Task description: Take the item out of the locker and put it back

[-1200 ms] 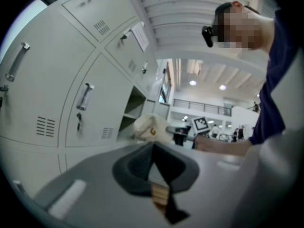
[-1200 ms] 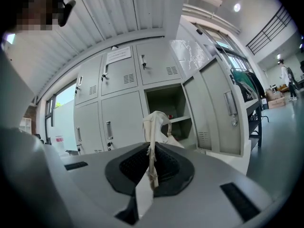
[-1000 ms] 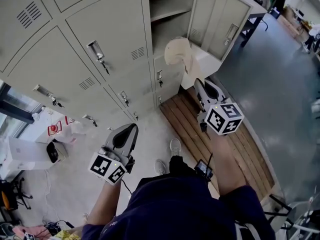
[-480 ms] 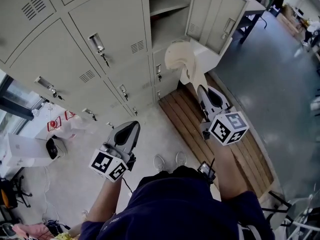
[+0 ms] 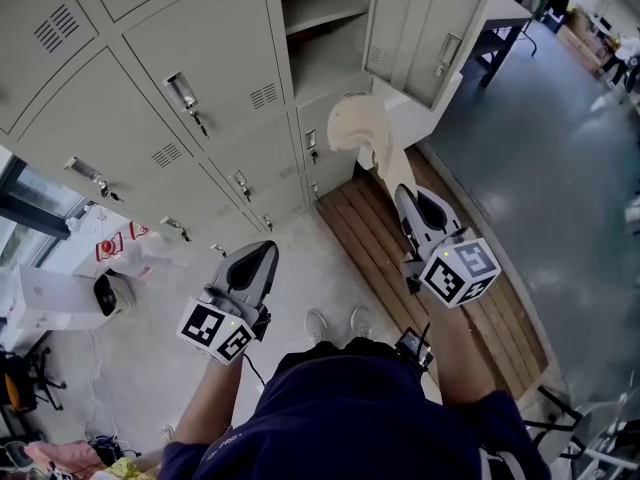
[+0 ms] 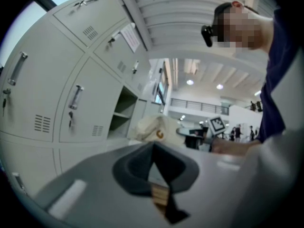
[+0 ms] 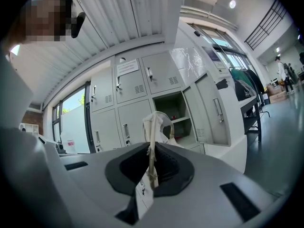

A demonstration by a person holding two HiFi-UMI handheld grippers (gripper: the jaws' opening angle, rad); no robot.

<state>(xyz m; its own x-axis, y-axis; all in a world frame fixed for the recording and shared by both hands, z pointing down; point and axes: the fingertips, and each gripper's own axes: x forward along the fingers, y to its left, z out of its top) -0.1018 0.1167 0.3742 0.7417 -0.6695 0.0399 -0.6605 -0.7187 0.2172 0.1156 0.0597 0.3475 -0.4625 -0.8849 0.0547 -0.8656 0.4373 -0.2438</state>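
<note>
Right gripper view, closest first: the jaws of my right gripper (image 7: 150,145) are pressed together on a thin cream strap (image 7: 151,163) that stands edge-on between them; a white tag (image 7: 145,194) dangles from it down into the dark recess. The strap belongs to the cream cloth bag (image 7: 155,122), which rises crumpled just beyond the tips, its long axis running on from the jaws and away from me. Nothing carries the bag but this pinch; it is out of its compartment, in the air in front of it.

Straight beyond the bag, a touch to the right, is the open compartment (image 7: 175,114), its door (image 7: 214,117) swung out to the right; so, as I judge it, the way back is forward along the line the jaws point, over the compartment's front edge.

Head view agrees: the bag sits between my right tips and the opening, above the wooden slat platform (image 5: 365,243) below it. My left gripper (image 5: 266,256) is pressed shut on nothing, well apart to the left, facing closed doors (image 5: 205,63); the right hand is far the nearer.

Hard to make out: the tag's print; some small reddish things deep inside the compartment; the bag's underside, hidden behind my own gripper body; how the strap joins the bag.
</note>
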